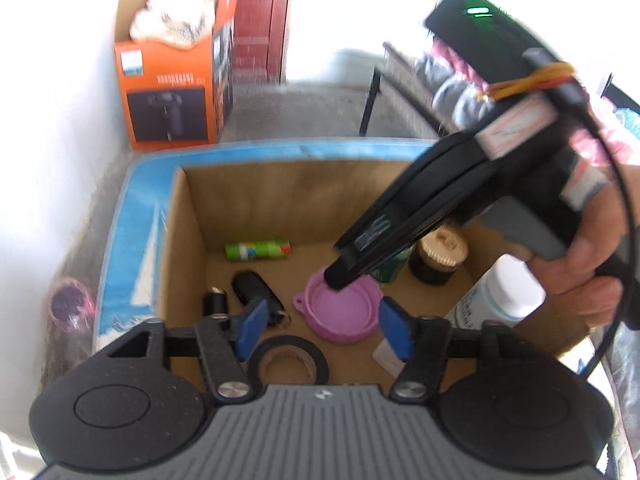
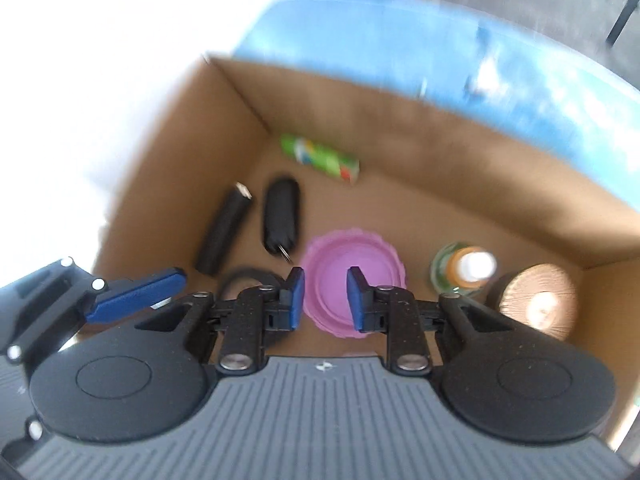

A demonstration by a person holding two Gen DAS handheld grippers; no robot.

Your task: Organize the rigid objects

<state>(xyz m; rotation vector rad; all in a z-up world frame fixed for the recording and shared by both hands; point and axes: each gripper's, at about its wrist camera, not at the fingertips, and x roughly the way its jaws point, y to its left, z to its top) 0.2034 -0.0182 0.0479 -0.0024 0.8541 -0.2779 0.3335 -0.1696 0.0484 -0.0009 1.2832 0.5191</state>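
Left tool (image 1: 324, 330) and right tool (image 2: 325, 298): black bodies, blue pads, silver screws, ribbed grey bases

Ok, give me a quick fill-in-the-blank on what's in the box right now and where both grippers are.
1. The pink lid lies on the floor of the cardboard ____.
2. The right gripper hangs over that lid with its fingers ____, holding nothing.
3. The tube lying near the box's far wall is mostly ____ in colour.
4. The roll of tape just ahead of the left gripper is ____ in colour.

Missing words: box; open; green; black
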